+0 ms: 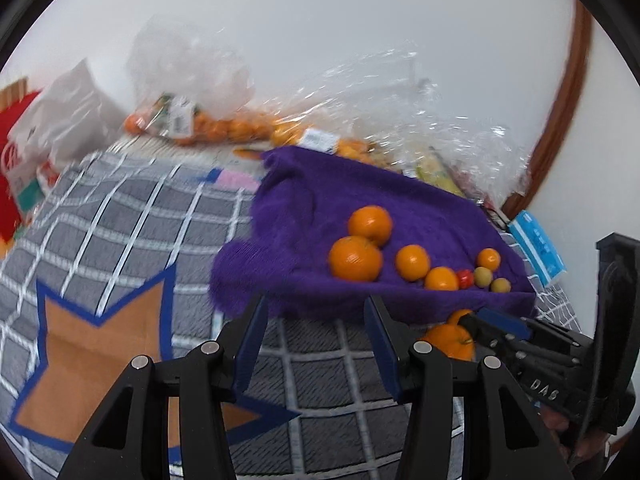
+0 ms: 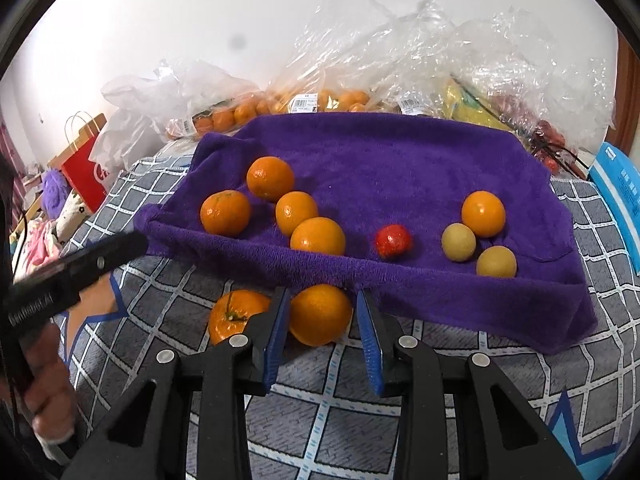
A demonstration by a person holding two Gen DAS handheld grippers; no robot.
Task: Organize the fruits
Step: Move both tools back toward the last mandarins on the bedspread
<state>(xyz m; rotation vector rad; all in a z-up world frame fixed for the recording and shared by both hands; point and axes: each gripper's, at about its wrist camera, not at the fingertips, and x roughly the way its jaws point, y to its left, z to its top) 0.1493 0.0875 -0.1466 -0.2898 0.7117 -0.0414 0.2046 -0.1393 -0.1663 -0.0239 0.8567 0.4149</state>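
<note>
A grey checked cover [image 2: 328, 420] with white grid lines and orange star patches spreads over the surface; whether a bed or a bench lies beneath cannot be told. On it lies one purple towel [image 2: 380, 160], rumpled at its left corner.

Behind the towel, against the white wall, stand several clear plastic bags [image 2: 400, 52] of oranges and other produce; their exact number is hard to tell. One red paper bag [image 2: 86, 176] stands at the far left, and one blue packet [image 2: 620, 188] lies at the right edge.

On the towel sit eight fruits: five oranges, four grouped at the left [image 2: 296, 210] and one at the right [image 2: 483, 213]; two yellow-green fruits [image 2: 458, 241] beside that one; and one small red fruit [image 2: 393, 241] between the groups.

Two more oranges lie on the cover just in front of the towel's near hem. The stemmed orange [image 2: 236, 314] lies left of the right gripper [image 2: 322, 320]. The other orange [image 2: 320, 314] sits between its jaws, which are spread slightly wider than the fruit; a gap shows on the right side, so it is not pinched.

The left gripper [image 1: 316, 340] hangs over the cover, its jaws spread with nothing between them.
</note>
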